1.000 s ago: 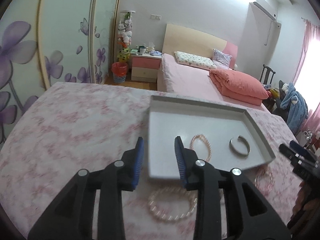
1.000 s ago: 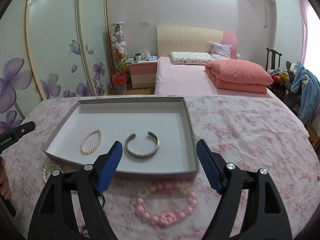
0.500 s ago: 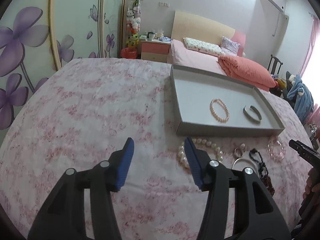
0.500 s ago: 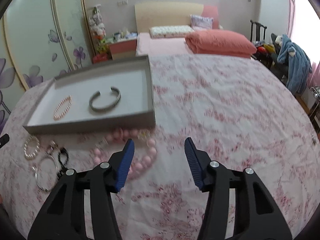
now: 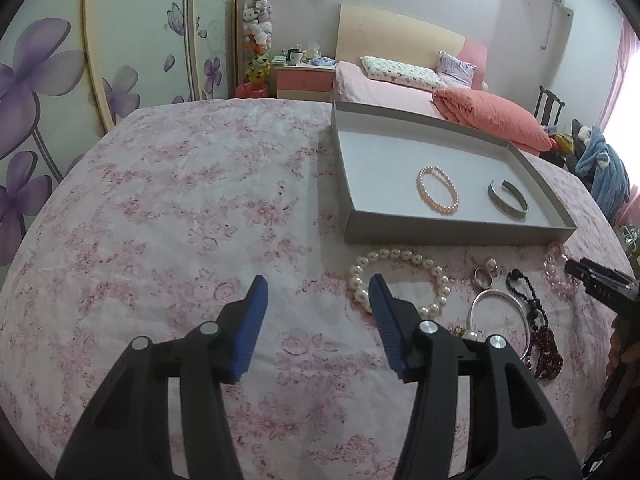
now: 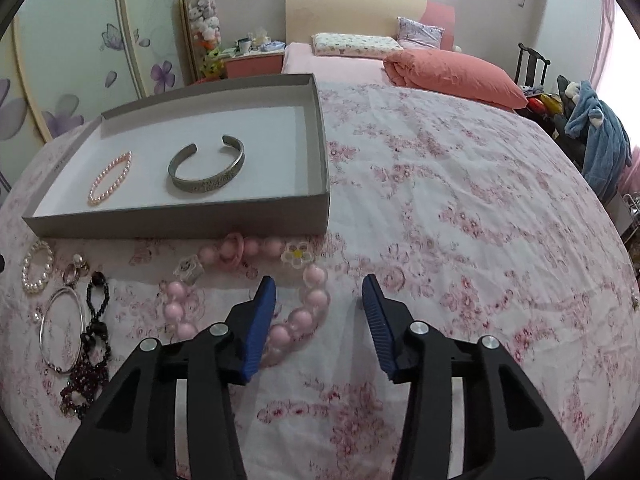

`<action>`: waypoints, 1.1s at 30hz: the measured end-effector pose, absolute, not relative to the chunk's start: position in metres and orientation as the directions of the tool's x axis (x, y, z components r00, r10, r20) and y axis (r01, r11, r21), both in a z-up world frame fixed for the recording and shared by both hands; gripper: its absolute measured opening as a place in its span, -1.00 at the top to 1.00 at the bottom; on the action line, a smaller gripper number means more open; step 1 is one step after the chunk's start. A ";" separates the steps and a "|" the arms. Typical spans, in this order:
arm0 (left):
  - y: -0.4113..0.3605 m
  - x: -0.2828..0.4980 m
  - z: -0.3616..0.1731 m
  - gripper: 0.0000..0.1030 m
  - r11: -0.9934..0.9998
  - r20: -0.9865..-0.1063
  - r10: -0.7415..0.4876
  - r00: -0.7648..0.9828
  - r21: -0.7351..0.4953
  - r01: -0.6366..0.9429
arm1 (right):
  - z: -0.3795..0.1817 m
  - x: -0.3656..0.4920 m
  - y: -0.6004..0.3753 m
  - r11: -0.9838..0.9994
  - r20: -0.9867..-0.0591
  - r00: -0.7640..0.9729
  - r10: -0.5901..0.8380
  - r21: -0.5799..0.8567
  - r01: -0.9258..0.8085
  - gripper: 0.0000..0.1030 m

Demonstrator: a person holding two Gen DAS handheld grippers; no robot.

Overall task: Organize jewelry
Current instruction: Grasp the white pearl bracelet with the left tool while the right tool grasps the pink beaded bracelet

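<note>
Compared with a second ago, both lowered from above the gray tray [image 6: 180, 222] toward the loose jewelry on the floral surface [image 6: 460, 208]. Left hand-held gripper [image 5: 316, 292]: spread wider now, empty, just beside the white pearl bracelet [image 5: 400, 280]. Right hand-held gripper [image 6: 319, 292]: closing, with the pink bead necklace [image 6: 304, 304] partly between the jaws, not yet pinched. Probably two new pickups. In the tray: small pink pearl bracelet [image 6: 110, 178] and silver cuff [image 6: 206, 170], apart.

Tablecloth [image 6: 460, 200]: white w/ pink floral print. Tray [image 6: 180, 222] grey outside, white inside, w/ pale-pink bead bracelet [image 6: 110, 178] & dull silver cuff [image 6: 206, 168]. Pads [image 6: 258, 328] blue; wardrobe doors [image 5: 52, 72] w/ purple flowers.
</note>
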State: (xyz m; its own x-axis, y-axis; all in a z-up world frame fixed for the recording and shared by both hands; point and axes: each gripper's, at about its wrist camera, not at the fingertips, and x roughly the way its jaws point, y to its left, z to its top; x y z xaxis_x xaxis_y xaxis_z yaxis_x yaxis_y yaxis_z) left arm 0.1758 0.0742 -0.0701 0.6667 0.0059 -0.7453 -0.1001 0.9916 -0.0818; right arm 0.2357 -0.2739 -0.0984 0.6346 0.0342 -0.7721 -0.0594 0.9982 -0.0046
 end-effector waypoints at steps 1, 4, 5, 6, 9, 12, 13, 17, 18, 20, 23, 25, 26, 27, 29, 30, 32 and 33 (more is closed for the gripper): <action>0.073 0.176 -0.071 -0.01 0.992 -0.748 0.006 0.664 -0.079 -0.098 | -0.098 0.237 -0.274 0.998 -0.772 0.635 0.030 -0.008 -0.057 0.12; 0.070 0.178 -0.073 -0.01 0.993 -0.752 0.002 0.659 -0.075 -0.090 | -0.099 0.240 -0.274 0.998 -0.772 0.635 0.036 -0.008 -0.067 0.26; 0.070 0.178 -0.074 -0.01 0.993 -0.753 0.001 0.658 -0.074 -0.087 | -0.099 0.240 -0.273 0.997 -0.772 0.634 0.046 -0.003 -0.076 0.33; 0.069 0.179 -0.074 -0.01 0.994 -0.754 0.000 0.657 -0.073 -0.084 | -0.099 0.239 -0.273 0.996 -0.772 0.633 0.060 0.009 -0.084 0.59; 0.066 0.180 -0.077 -0.01 0.994 -0.759 -0.007 0.651 -0.074 -0.076 | -0.098 0.234 -0.272 0.996 -0.773 0.631 0.067 0.020 -0.082 0.70; 0.062 0.182 -0.080 -0.01 0.995 -0.766 -0.019 0.643 -0.077 -0.062 | -0.099 0.228 -0.271 0.996 -0.771 0.632 0.076 0.028 -0.086 0.73; 0.061 0.182 -0.081 -0.01 0.995 -0.767 -0.021 0.641 -0.075 -0.058 | -0.099 0.226 -0.270 0.996 -0.771 0.632 0.080 0.031 -0.088 0.73; 0.052 0.189 -0.086 -0.01 0.997 -0.781 -0.025 0.625 -0.064 -0.040 | -0.099 0.225 -0.270 0.995 -0.771 0.631 0.087 0.039 -0.090 0.73; 0.050 0.191 -0.088 0.00 0.997 -0.784 -0.023 0.620 -0.060 -0.039 | -0.098 0.225 -0.270 0.995 -0.771 0.631 0.086 0.038 -0.090 0.73; 0.046 0.197 -0.092 0.12 0.998 -0.795 -0.016 0.607 -0.051 -0.041 | -0.098 0.225 -0.271 0.995 -0.771 0.631 0.086 0.038 -0.089 0.73; 0.043 0.202 -0.094 0.28 0.999 -0.794 0.010 0.608 -0.024 -0.048 | -0.099 0.225 -0.272 0.995 -0.771 0.630 0.090 0.043 -0.089 0.72; 0.041 0.203 -0.094 0.46 0.999 -0.792 0.026 0.610 -0.008 -0.053 | -0.099 0.225 -0.272 0.995 -0.771 0.630 0.091 0.044 -0.089 0.72; 0.041 0.204 -0.094 0.52 0.999 -0.792 0.029 0.610 -0.005 -0.053 | -0.099 0.225 -0.272 0.995 -0.771 0.630 0.090 0.043 -0.089 0.72; 0.041 0.204 -0.094 0.53 0.999 -0.791 0.030 0.611 -0.003 -0.053 | -0.099 0.225 -0.272 0.995 -0.771 0.630 0.090 0.043 -0.089 0.72; 0.041 0.203 -0.095 0.53 0.999 -0.789 0.030 0.614 -0.001 -0.050 | -0.099 0.225 -0.272 0.995 -0.771 0.630 0.090 0.043 -0.089 0.72; 0.041 0.203 -0.095 0.53 0.999 -0.788 0.031 0.615 0.001 -0.049 | -0.099 0.225 -0.272 0.995 -0.771 0.630 0.090 0.043 -0.089 0.72; 0.040 0.203 -0.095 0.53 0.999 -0.786 0.034 0.617 0.006 -0.048 | -0.099 0.225 -0.272 0.995 -0.771 0.630 0.090 0.043 -0.089 0.72; 0.040 0.202 -0.095 0.53 0.999 -0.786 0.035 0.617 0.007 -0.048 | -0.099 0.225 -0.272 0.995 -0.771 0.630 0.090 0.043 -0.089 0.72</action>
